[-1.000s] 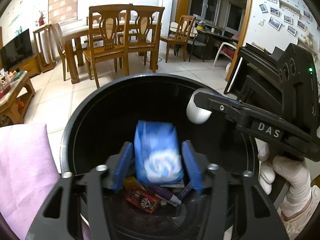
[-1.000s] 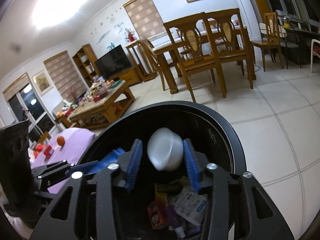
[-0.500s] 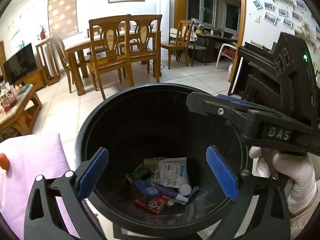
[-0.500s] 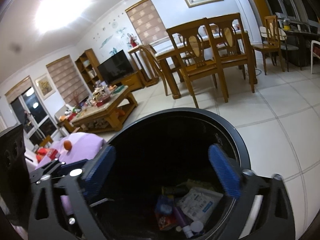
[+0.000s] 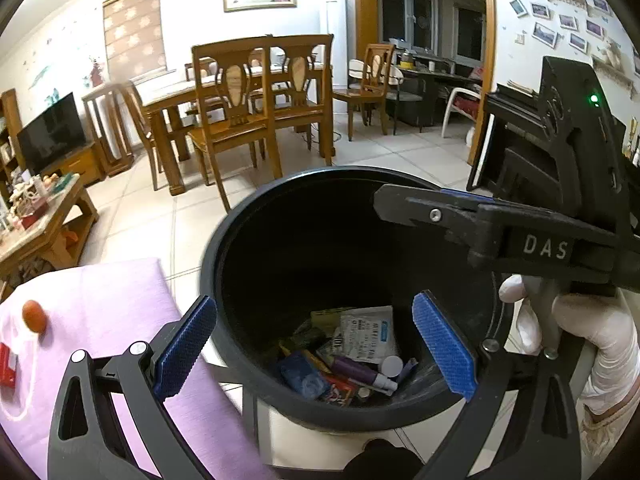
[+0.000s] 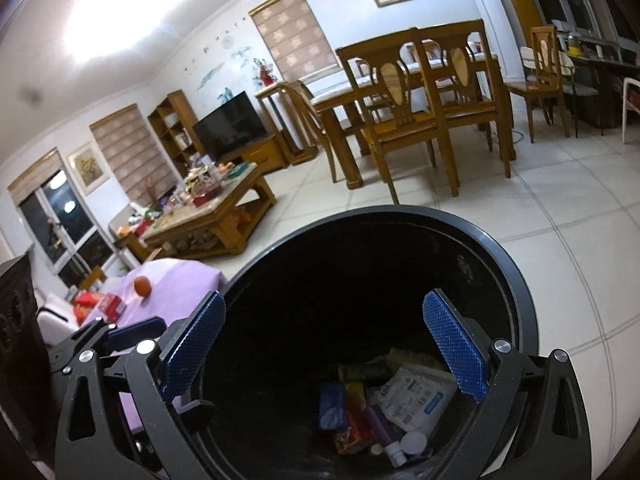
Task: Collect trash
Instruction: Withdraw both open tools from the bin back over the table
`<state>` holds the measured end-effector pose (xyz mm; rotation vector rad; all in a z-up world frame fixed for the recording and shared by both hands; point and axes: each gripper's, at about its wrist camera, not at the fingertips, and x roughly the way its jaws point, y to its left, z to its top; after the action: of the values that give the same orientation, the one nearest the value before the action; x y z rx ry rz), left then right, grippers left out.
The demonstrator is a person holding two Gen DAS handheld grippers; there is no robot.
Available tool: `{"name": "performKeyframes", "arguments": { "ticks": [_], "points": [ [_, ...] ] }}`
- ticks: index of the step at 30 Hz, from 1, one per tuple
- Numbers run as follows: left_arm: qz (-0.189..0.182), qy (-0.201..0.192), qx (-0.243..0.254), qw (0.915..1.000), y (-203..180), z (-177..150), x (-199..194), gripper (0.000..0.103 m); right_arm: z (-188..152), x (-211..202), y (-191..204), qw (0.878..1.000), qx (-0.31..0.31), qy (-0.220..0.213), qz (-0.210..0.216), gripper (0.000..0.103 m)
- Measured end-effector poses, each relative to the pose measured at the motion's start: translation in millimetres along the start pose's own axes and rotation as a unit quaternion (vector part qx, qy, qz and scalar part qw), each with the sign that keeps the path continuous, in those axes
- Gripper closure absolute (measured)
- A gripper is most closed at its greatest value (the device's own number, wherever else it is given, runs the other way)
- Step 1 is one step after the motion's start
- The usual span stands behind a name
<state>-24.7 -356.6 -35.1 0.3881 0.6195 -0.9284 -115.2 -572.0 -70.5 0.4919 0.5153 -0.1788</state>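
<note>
Standing on the pale tiled floor [image 6: 580, 264], the black trash bin [image 5: 240, 280] is the largest thing close by, its round mouth tilted toward both cameras. Left of it lies a lilac cloth [image 5: 100, 312] over a low surface, with a small orange ball [image 5: 34, 315] and a red packet [image 5: 6, 364] on it. Far across the room stand wooden dining chairs [image 5: 232, 120] at a table; a coffee table [image 6: 216, 212] crowded with small things is at far left.

Over the bin's near rim hangs the left gripper [image 5: 316, 354], jaws spread wide, nothing between the blue pads. From the right side the right gripper [image 6: 324, 358] reaches over the same bin, held by a white-gloved hand [image 5: 592, 332]; its jaws are likewise spread wide and hold nothing.

At the bottom of the bin lies the trash: a white printed sachet [image 5: 368, 332] toward the far side, a blue packet [image 5: 302, 374] at the near left, a purple tube [image 5: 360, 372] with a white tip just right of it, a red wrapper [image 5: 340, 390] nearest, and a small white cap [image 5: 391, 366] touching the tube's end.
</note>
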Motion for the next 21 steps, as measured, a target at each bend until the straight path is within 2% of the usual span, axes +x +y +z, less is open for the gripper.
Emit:
{"name": "performKeyframes", "arguments": {
  "ticks": [6, 11, 16, 21],
  "points": [
    [0.024, -0.011, -0.025, 0.9994, 37.7, -10.6, -22.6, 0.005, 4.1, 12.8, 29.4, 1.000, -0.015, 0.006, 0.013, 0.005],
    [0.054, -0.015, -0.061, 0.9966, 86.0, -24.0, -44.7, 0.005, 3.4, 30.6, 69.5, 0.999, -0.039, 0.013, 0.034, 0.005],
    [0.086, -0.019, -0.098, 0.9913, 137.4, -41.8, -65.7, 0.005, 5.0, 51.6, 112.6, 0.997, -0.053, 0.028, 0.054, 0.005],
    [0.136, -0.012, -0.131, 0.9819, 198.0, -61.0, -82.8, 0.005, 3.8, 75.3, 162.4, 0.993, -0.077, 0.043, 0.079, 0.005]
  ]
}}
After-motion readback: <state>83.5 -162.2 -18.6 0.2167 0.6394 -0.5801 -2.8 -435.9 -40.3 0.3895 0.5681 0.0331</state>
